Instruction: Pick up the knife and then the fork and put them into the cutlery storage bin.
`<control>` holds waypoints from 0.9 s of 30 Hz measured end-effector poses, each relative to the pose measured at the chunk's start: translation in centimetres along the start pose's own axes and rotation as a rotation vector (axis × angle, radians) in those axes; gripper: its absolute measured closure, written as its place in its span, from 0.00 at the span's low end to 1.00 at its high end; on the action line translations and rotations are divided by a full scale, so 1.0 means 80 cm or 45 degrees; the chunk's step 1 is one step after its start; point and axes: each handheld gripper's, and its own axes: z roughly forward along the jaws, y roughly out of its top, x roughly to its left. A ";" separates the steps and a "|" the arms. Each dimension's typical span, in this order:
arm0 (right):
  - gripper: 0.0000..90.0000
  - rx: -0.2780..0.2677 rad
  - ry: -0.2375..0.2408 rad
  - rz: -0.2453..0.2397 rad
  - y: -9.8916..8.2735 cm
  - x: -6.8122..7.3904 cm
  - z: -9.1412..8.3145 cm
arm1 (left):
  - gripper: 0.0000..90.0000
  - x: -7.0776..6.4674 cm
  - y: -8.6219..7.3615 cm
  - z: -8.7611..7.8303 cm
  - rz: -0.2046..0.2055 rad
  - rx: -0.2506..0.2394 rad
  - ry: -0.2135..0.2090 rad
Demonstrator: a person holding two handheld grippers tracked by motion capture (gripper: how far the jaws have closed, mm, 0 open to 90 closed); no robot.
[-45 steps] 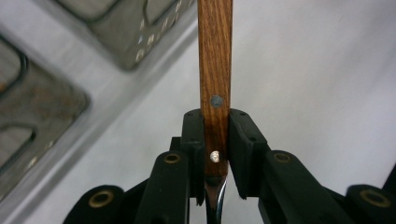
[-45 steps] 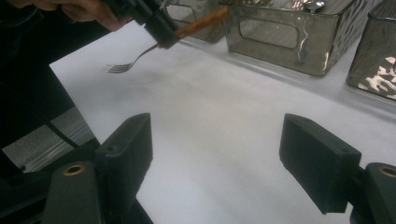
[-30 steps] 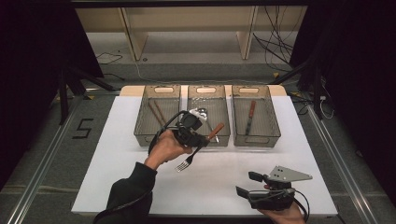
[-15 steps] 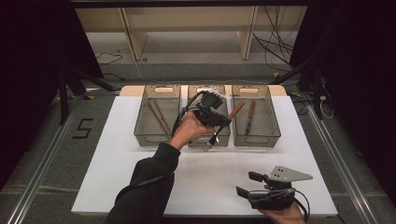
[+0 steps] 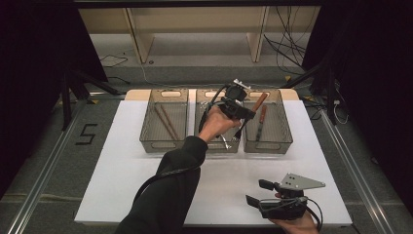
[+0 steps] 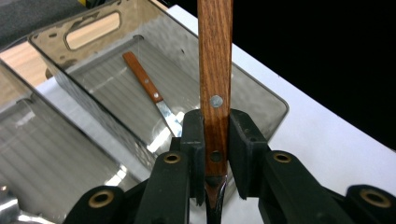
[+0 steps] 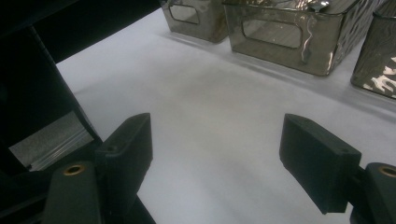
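**Left gripper pinching wooden-handled fork over the bins**

Near edge first: right gripper (image 5: 257,192) sits at lower right of the high view, low over the white table (image 5: 122,195), jaws spread wide with nothing between them. In the right gripper view the two pads stand well apart over bare table.

Mid frame: a dark sleeve (image 5: 170,185) runs up from bottom centre to the left hand (image 5: 214,124), which carries the left gripper (image 5: 242,116) above the middle bin (image 5: 214,146).

The fork (image 5: 246,119) is clamped in the left gripper's jaws. Long axis runs diagonally in the high view: wooden handle end points to the upper right, over the near-left corner of the right bin (image 5: 272,144); metal end points to the lower left, hanging below the gripper over the middle bin. In the left gripper view the handle (image 6: 215,70) stands straight up the frame centre, both pads pressed on its lower end near the rivets, the metal neck dropping out below the jaws.

Far: a wooden-handled knife (image 5: 260,122) lies in the right bin, lengthwise, also visible beyond the handle in the left gripper view. Two brown sticks (image 5: 165,122) lie diagonally in the left bin (image 5: 163,144).
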 end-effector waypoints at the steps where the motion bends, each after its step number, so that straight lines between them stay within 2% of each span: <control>1: 0.29 0.001 0.000 -0.001 0.000 0.000 0.000 | 0.85 0.000 0.003 0.003 -0.004 -0.005 -0.007; 5: 0.29 0.001 0.000 0.002 0.000 0.000 -0.001 | 0.85 -0.003 0.012 0.014 -0.025 -0.034 -0.013; 17: 0.29 -0.004 0.008 0.000 -0.001 -0.001 -0.001 | 0.85 -0.006 0.034 0.046 -0.042 -0.058 -0.010; 22: 0.29 -0.007 0.011 -0.005 -0.001 0.000 -0.002 | 0.85 -0.004 0.037 0.058 -0.053 -0.071 0.018; 27: 0.29 -0.010 0.012 -0.003 -0.001 -0.001 -0.003 | 0.85 -0.001 0.038 0.068 -0.069 -0.085 0.024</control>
